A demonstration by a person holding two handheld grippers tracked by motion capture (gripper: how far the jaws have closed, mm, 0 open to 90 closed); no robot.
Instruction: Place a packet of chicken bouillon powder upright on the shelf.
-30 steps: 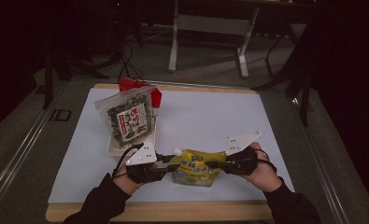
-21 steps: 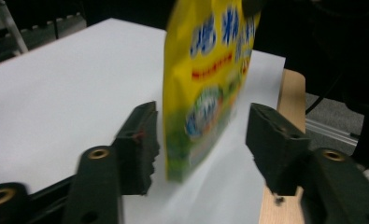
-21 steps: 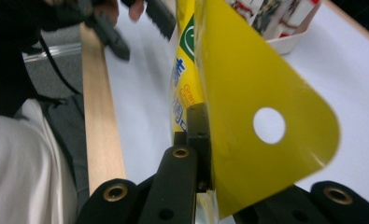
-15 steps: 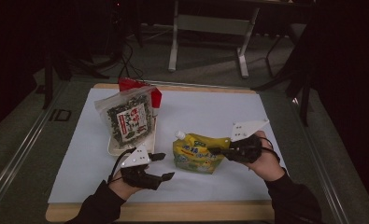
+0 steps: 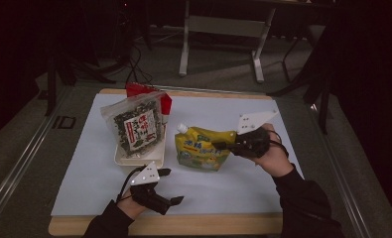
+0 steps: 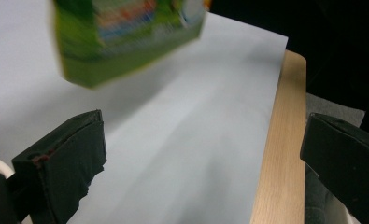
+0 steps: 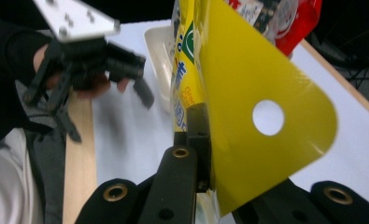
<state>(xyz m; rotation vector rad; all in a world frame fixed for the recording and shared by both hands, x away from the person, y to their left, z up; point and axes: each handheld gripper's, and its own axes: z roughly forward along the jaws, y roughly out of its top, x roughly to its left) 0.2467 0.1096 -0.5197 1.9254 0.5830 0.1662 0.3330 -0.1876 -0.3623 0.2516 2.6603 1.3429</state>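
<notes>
From the high view I have the yellow-green pouch standing near the middle of the white sheet, just right of the white tray. It is a soft stand-up pack: yellow toward the top, green toward the base, with printed lettering I cannot read and a small white spout at its upper left corner. My right gripper has its jaws closed on the pouch's right edge, with the grey plate tilted up above my hand.

In the right gripper view the pouch shows a glossy yellow flap with a rounded corner and a round punched hole; the flap is pinched between the two black jaws, and green and white print runs down the panel to its left.

My left gripper sits near the front edge of the table, well apart from the pouch, jaws spread and holding nothing. In the left gripper view the two jaws stand wide apart over the sheet and the wooden rim, and the pouch's green base appears blurred at the top.

A clear bag of dark dried food leans in the tray, with a red packet behind it
</notes>
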